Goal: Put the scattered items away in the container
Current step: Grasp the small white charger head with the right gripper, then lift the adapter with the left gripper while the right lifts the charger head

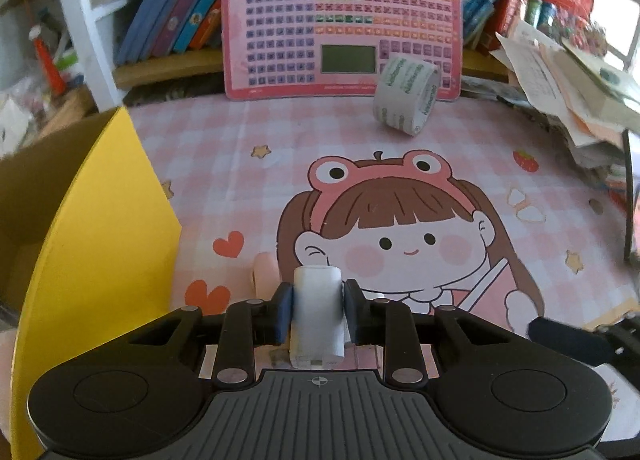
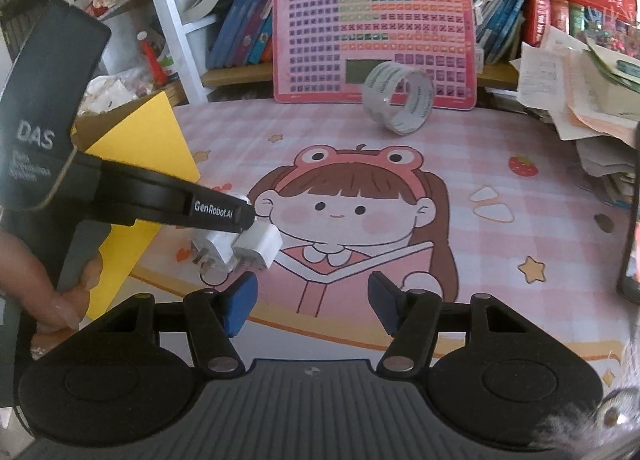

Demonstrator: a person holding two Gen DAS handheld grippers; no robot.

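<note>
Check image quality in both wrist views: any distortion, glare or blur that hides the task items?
Left wrist: strong fisheye bending at the edges; the white charger in the left gripper looks soft and slightly overexposed; the tape roll is clear. Right wrist: same bending, window glare upper right; the charger is partly hidden by the left gripper; right gripper sharp, open.

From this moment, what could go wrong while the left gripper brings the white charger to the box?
1. The left gripper holds the white charger only by its sides; it may slip before reaching the cardboard box.
2. The box's yellow flap stands close beside the gripper and could be knocked.
3. A second white charger lies next to the held one and might be pushed.
</note>
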